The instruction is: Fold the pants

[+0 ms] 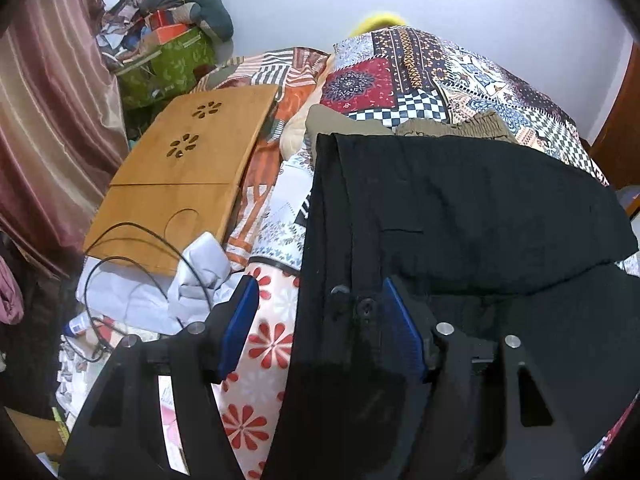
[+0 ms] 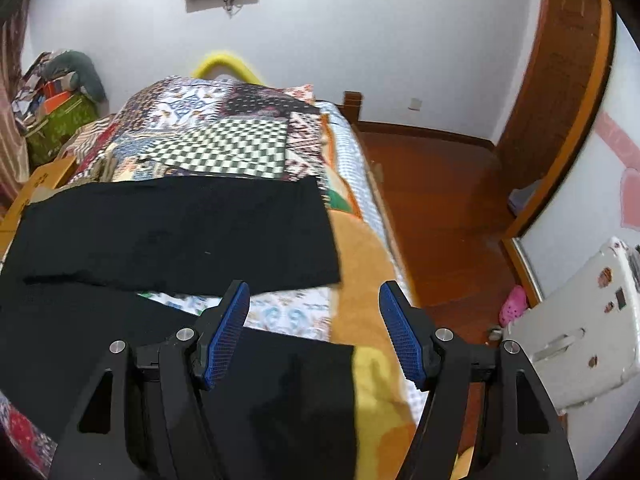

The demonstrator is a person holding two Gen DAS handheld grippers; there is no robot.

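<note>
Black pants (image 1: 460, 208) lie on the bed, with one part folded over onto the rest. Their waist button (image 1: 366, 306) shows between the fingers of my left gripper (image 1: 318, 284), which hovers open over the waist edge with its blue pads clear of the cloth. In the right wrist view the folded upper layer of the pants (image 2: 180, 232) stretches across the bed, and a lower layer (image 2: 280, 380) lies under the gripper. My right gripper (image 2: 314, 286) stands open above the leg end, holding nothing.
A wooden lap tray (image 1: 180, 168), white cloth with a black cable (image 1: 160, 292) and a green bag (image 1: 168, 64) crowd the bed's left side. A khaki garment (image 1: 452, 126) lies beyond the pants. Right of the bed are wooden floor (image 2: 440, 208) and a white plastic stool (image 2: 580, 336).
</note>
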